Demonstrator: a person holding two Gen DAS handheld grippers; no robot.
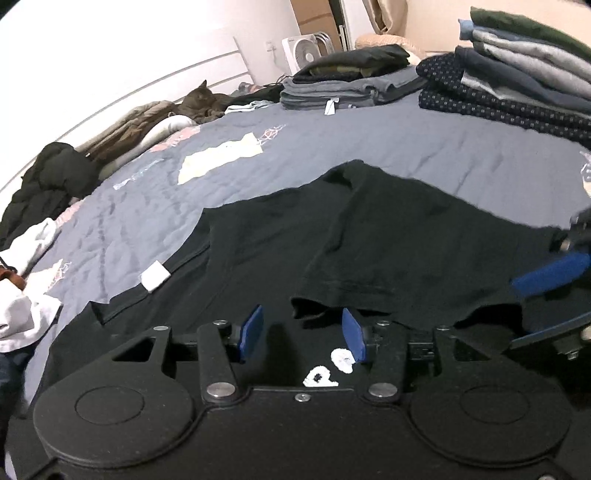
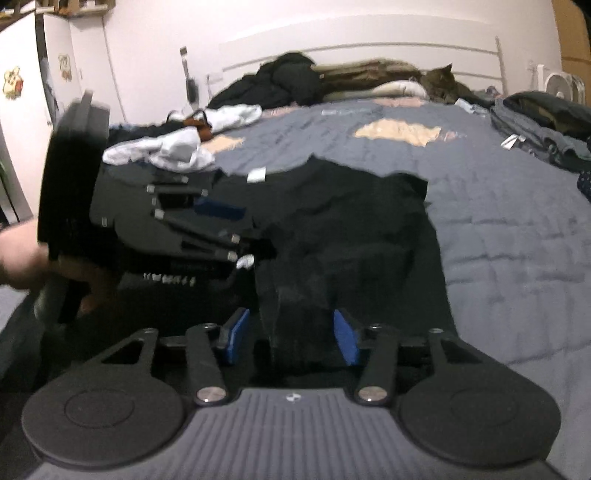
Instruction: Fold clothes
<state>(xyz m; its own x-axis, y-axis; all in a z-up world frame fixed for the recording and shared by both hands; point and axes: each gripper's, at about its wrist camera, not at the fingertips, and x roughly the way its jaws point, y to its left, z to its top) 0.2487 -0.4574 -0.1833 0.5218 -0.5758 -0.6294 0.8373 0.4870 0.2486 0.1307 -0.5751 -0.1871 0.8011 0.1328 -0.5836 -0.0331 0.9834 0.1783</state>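
Both wrist views look close and downward (along their jaws), sharing the black shirt [image 1: 332, 236] on the bed [image 2: 498, 221].

I look across a bed [image 2: 498, 229] under a grey-blue quilt, its white rail headboard [image 2: 369, 51] at 12 o'clock against a plain pale wall [image 2: 166, 22]. A white fan [image 1: 304, 53] stands at 1 o'clock, cardboard boxes [image 1: 314, 18] behind it. White cabinet doors [image 2: 22, 103] at 9 o'clock carry stickers. The light is dim and even.

**Cloth, plastic and metal**

The shirt [image 1: 369, 236] is matt black knit cloth with a white woven label [image 1: 156, 275]. The quilt [image 1: 332, 144] is grey-blue stitched, puckered fabric. Each hand-held gripper [image 1: 303, 334] [image 2: 291, 336] is matt black plastic with shiny metal pins and blue rubbery pads [image 1: 253, 328].
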